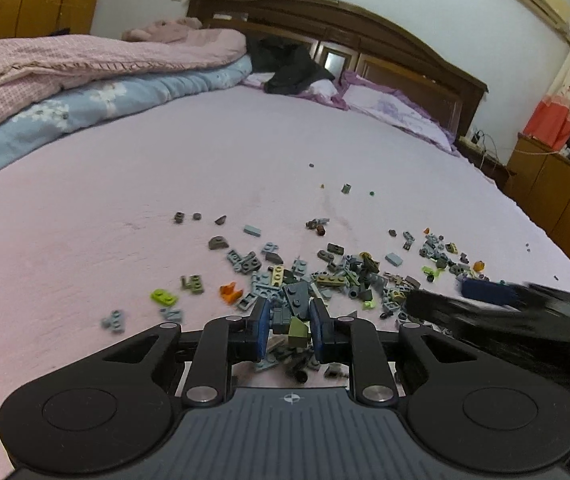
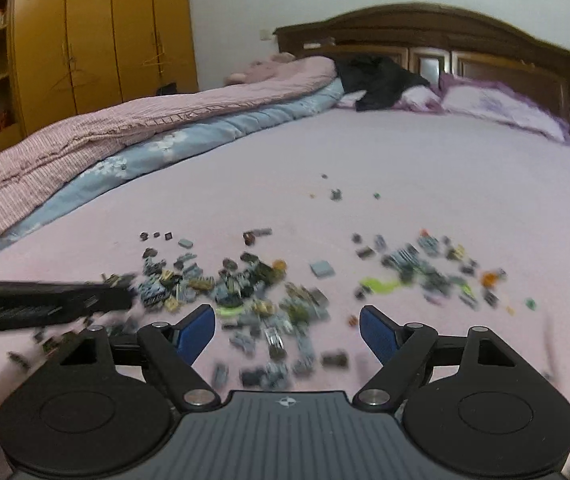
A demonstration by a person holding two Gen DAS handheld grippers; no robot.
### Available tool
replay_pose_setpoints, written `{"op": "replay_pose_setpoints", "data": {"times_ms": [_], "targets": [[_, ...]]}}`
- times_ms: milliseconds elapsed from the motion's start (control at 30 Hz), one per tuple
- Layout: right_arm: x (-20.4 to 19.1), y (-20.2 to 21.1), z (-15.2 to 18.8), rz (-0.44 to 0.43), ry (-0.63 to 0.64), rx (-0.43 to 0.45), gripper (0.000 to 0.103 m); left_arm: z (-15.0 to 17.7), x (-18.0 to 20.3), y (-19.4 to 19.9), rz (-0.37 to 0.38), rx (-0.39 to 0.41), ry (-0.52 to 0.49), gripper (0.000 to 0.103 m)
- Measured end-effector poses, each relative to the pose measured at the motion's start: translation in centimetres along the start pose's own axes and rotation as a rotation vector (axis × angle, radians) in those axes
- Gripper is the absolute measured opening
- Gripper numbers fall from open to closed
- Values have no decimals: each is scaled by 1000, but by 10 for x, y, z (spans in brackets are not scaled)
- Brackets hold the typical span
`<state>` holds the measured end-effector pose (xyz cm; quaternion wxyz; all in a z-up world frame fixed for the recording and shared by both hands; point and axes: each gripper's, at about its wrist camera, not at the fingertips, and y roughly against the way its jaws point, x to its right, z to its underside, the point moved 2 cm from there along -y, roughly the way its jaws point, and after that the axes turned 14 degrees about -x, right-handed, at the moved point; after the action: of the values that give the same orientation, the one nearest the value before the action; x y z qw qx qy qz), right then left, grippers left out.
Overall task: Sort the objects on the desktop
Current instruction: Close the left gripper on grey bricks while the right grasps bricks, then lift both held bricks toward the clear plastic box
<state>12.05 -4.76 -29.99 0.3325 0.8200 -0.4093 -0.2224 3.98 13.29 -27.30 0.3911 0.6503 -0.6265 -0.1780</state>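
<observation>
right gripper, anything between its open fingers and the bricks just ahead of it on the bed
Nothing visible blocks it. The right gripper is open, with loose bricks lying on the pink sheet between and just ahead of its fingers. The left gripper reaches in from the left, off that line, shut on a small clump of bricks.

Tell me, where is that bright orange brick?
In the left wrist view, the orange brick lies on the pink sheet at the pile's left edge, right of a lime plate.

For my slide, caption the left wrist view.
Left tongs shut on an olive brick above scattered toy bricks on a pink bedsheet.
</observation>
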Motion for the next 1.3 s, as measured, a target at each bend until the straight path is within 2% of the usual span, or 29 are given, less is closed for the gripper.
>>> {"op": "replay_pose_setpoints", "data": {"times_ms": [100, 200, 233, 267, 367, 567, 733, 1067, 1300], "targets": [[-11, -26, -10, 38, 4, -26, 81, 1, -5, 3, 16, 6, 17, 22], [-19, -46, -10, 74, 4, -72, 74, 2, -10, 5, 34, 11, 30, 23], [-20, -46, -9, 76, -1, -66, 68, 3, -11, 5, 40, 12, 33, 22], [-20, -44, -9, 74, -5, -57, 48, 4, -12, 5, 42, 13, 36, 22], [-19, -41, -6, 57, -27, -47, 26, 7, -14, 7, 54, 14, 51, 23], [-18, -26, -2, 45, -52, 10, 25, 8, -7, 11, 61, 15, 33, 23], [-18, 15, 1, 27, -48, 65, 25, 2, 13, 15, 81, 26, -31, 23], [4, 96, 23, -3, -69, 86, 25, -3, 61, 28, 116, 59, -131, 23], [28, 147, 36, 48, -85, 109, 25, -10, 104, 39, 153, 67, -210, 23]]}}
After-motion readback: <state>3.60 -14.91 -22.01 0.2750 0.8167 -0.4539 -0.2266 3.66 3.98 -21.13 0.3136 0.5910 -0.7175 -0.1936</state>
